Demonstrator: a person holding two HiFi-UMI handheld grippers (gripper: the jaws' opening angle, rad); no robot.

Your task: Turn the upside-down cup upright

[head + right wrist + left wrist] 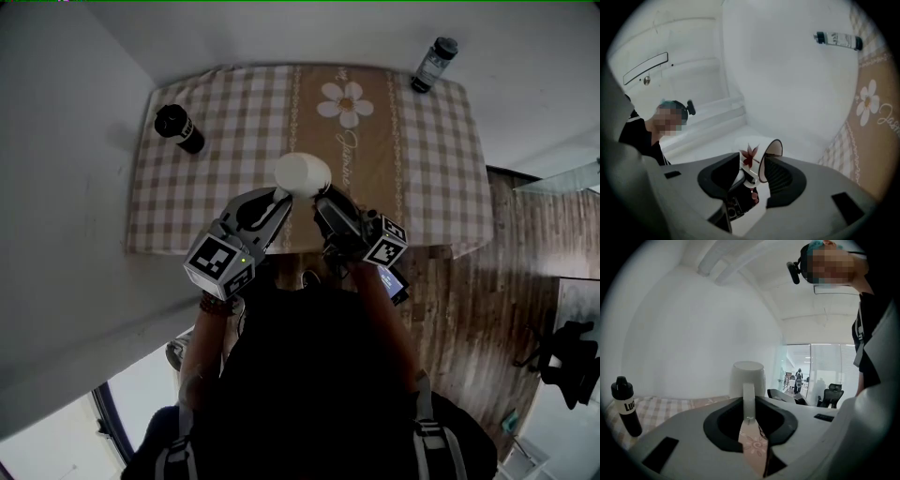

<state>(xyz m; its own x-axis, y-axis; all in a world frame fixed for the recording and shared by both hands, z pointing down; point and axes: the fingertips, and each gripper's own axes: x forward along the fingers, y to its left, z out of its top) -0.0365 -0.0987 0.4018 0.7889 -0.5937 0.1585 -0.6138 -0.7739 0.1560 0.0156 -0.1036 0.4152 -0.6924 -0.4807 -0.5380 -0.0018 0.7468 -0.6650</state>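
Well left of the cup [302,173], a black bottle [178,128] stood on the checked surface [431,169].

The left gripper [281,199] came at the cup from its near-left side. Its jaws were clenched on the handle [748,399], which ran as a thin white strip straight up between them. The cup was carried that way, base up and mouth down, and it looked clear of the surface over the cloth's middle.

Just right of the cup, the right gripper [325,199] pointed up at it from below. Its jaws stood apart and straddled the wall at the rim [761,164], one outside by the red flower print and the other at the mouth. No pad could be seen pressing, so I read that gripper as released.

Far right of the cup and behind it, a clear bottle [433,64] stood at the surface's corner.

The cup looked like glazed ceramic, so it was probably stiff, smooth enough to slip and likely to chip if dropped. It seemed heavy enough to swing about a narrow handle grip. The handle seemed the surest hold. A second hold on the wall just under the rim would likely steady the turn, given gentle pressure.
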